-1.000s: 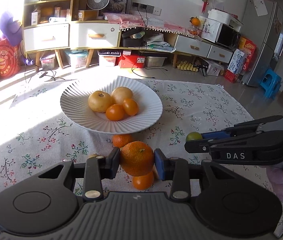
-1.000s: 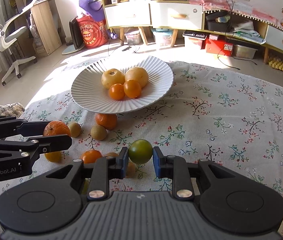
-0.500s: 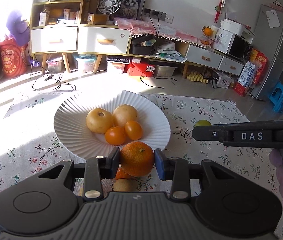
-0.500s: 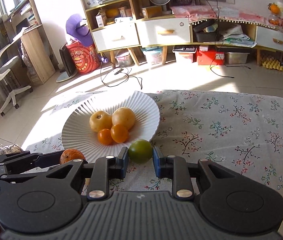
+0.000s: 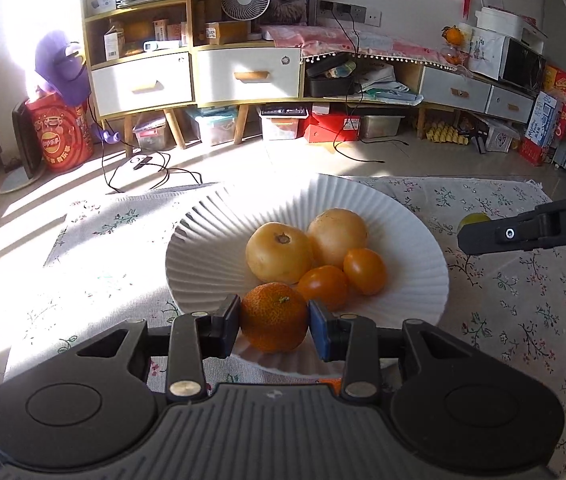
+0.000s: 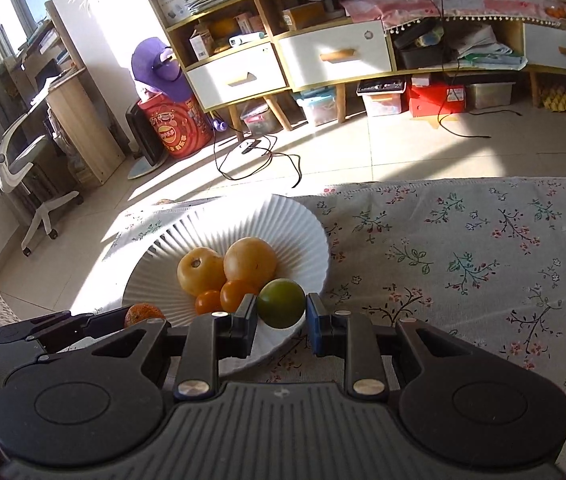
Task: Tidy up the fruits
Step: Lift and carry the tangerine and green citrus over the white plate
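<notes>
My left gripper [image 5: 274, 320] is shut on a rough orange mandarin [image 5: 274, 317] and holds it over the near rim of the white ribbed plate [image 5: 203, 240]. The plate holds two pale yellow round fruits [image 5: 279, 253] and two small orange ones [image 5: 364, 271]. My right gripper [image 6: 281, 320] is shut on a green citrus fruit [image 6: 281, 303] over the plate's [image 6: 307, 236] near right edge. The green fruit [image 5: 473, 219] also shows in the left wrist view, and the mandarin [image 6: 143, 314] in the right wrist view.
The plate stands on a floral tablecloth [image 6: 463, 248] near the table's far left edge. A bit of orange fruit [image 5: 330, 383] peeks out below the plate under my left gripper. Beyond the table are the floor, cables and shelving [image 5: 243, 72].
Both grippers lifted their fruits from the tablecloth and moved forward to the plate. The mandarin and green fruit now hang over its near rim.
</notes>
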The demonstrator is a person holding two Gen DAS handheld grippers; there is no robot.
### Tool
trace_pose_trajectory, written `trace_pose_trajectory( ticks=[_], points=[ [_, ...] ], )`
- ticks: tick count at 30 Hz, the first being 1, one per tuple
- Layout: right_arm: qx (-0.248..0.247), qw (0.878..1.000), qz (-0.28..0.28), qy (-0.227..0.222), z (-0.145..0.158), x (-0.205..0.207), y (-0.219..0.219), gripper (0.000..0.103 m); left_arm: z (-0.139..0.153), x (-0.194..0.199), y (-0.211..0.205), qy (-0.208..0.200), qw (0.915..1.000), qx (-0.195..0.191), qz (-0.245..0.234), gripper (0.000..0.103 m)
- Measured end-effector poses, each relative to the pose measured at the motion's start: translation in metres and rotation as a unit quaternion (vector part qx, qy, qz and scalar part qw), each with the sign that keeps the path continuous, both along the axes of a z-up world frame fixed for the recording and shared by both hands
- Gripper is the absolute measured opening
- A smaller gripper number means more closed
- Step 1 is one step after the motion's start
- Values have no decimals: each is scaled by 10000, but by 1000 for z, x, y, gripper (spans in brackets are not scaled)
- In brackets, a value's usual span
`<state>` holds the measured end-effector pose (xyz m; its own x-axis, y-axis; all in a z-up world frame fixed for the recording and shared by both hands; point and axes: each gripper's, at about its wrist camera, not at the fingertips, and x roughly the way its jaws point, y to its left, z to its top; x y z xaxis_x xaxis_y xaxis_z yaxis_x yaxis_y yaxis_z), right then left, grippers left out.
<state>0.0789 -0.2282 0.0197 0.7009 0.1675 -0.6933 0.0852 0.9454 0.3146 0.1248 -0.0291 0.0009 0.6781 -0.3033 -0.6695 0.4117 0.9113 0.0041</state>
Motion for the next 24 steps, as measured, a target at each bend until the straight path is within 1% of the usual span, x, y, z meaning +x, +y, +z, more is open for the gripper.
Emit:
trace_pose_trajectory(
  ticks=[8, 18, 24],
  points=[
    [-58, 9999, 67, 113, -10, 15, 5, 23, -6, 7, -7, -139, 9997, 176, -80, 24],
    [-105, 9998, 94, 169, -17, 26, 9, 23, -9, 14, -10, -129, 9997, 183, -54, 24],
    [-228, 9995, 141, 175, -18, 29, 13, 23, -9, 16, -8, -131, 9997, 178, -65, 25]
  ],
)
